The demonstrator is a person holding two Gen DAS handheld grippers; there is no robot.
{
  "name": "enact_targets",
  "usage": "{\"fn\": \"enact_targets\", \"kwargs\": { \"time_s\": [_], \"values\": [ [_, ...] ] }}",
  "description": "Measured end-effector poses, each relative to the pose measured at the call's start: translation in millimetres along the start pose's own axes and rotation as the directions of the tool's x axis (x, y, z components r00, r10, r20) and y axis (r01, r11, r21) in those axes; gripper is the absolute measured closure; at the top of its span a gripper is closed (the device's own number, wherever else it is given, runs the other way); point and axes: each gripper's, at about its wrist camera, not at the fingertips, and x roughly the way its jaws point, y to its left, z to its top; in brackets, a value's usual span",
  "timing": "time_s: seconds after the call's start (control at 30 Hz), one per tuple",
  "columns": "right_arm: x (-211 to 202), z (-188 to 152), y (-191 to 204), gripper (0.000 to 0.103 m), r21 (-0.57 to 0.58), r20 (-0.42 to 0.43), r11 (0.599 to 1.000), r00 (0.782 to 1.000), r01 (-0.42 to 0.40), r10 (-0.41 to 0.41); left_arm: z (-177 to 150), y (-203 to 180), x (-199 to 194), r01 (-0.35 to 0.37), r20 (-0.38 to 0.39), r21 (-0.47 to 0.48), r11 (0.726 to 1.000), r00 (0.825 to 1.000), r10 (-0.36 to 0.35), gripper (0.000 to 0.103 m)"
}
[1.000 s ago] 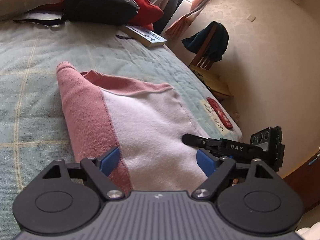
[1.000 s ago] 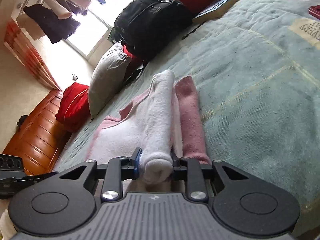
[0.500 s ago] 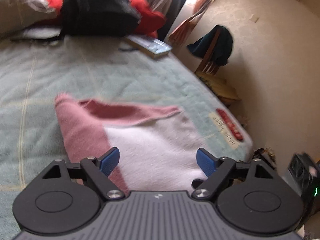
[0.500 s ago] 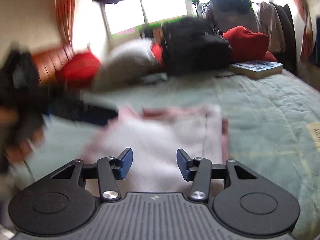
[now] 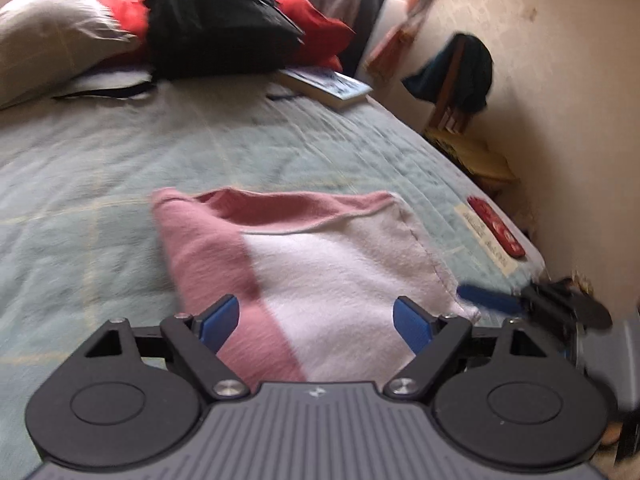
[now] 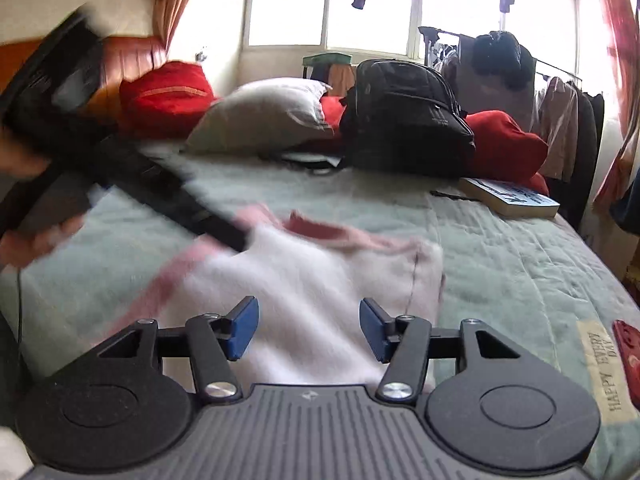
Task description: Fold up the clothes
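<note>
Two hand-held grippers hang over one folded garment (image 5: 320, 276), a pink-and-white fleecy piece lying flat on the pale green bedspread (image 5: 100, 184); it fills the lower middle of both wrist views. The left hand-held gripper (image 5: 316, 322) stands released, its blue pads wide apart with nothing between them but the cloth underneath. The right hand-held gripper (image 6: 307, 328) has just been opening and now shows a clear gap, no fabric pinched in it.

From where I stand the garment looks soft, light and floppy, with a napped surface that should not slip between the pads. It will not hold a shape: lift one corner alone and the rest will sag and drag, and the layers may slide apart. The pink band runs down the left of it in the left wrist view, and a pink inner layer shows along the far edge, towards the upper middle of the frame, where the top layer lies a little open.

My guess is that the best hold is at the two near corners or the stitched hem on the right side, pinching all layers together, one gripper to each corner.

Backpack (image 6: 404, 120), pillow (image 6: 260, 116) and book (image 6: 508, 198) sit well apart at the far end of the bed.
</note>
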Motion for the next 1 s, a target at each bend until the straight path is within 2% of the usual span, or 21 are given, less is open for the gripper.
{"fn": "enact_targets", "kwargs": {
  "time_s": [0.03,0.1,0.17,0.27,0.4,0.47,0.57,0.67,0.73,0.8,0.9,1.0],
  "values": [
    [5,9,-6,0.037,0.022,0.004,1.0,1.0,-0.001,0.001,-2,5,-8,-0.015,0.011,-0.015,1.0,1.0,0.015,0.017],
    [15,26,-14,0.023,0.049,0.011,0.999,1.0,-0.002,0.002,-6,15,-20,-0.044,0.03,-0.048,0.998,0.999,0.045,0.017],
    [35,41,-19,0.016,0.053,0.005,0.999,1.0,0.0,0.0,-9,26,-27,-0.054,0.039,-0.085,0.995,0.998,0.058,0.017],
    [77,49,-30,0.016,0.099,-0.065,0.995,0.998,0.002,0.005,-12,35,-31,-0.064,0.038,-0.106,0.992,0.997,0.069,0.017],
    [121,29,-49,0.02,0.121,-0.186,0.991,0.982,0.052,-0.029,-17,42,-29,-0.111,0.018,-0.09,0.99,0.993,0.113,0.015],
    [119,23,-52,0.02,0.124,-0.177,0.991,0.984,0.042,-0.019,-19,46,-26,-0.142,0.009,-0.082,0.986,0.99,0.143,0.015],
    [110,37,-45,0.02,0.101,-0.181,0.994,0.983,0.042,-0.023,-19,52,-23,-0.157,0.004,-0.074,0.985,0.988,0.157,0.015],
    [107,57,-35,0.019,0.106,-0.16,0.993,0.985,-0.047,0.063,-19,58,-22,-0.149,0.014,-0.078,0.986,0.988,0.151,0.015],
    [115,72,-31,0.019,0.134,-0.169,0.984,0.975,-0.121,0.143,-19,62,-24,-0.153,0.022,-0.08,0.985,0.988,0.155,0.015],
    [129,83,-28,0.019,0.174,-0.185,0.966,0.957,-0.194,0.225,-20,68,-27,-0.163,0.031,-0.086,0.983,0.986,0.166,0.015],
    [165,92,-23,0.024,0.243,-0.257,0.926,0.901,-0.29,0.35,-20,80,-34,-0.171,0.043,-0.107,0.979,0.983,0.176,0.014],
    [195,90,-22,0.026,0.219,-0.325,0.948,0.898,-0.233,0.296,-21,94,-36,-0.174,0.048,-0.136,0.975,0.982,0.181,0.014]
  ]
}}
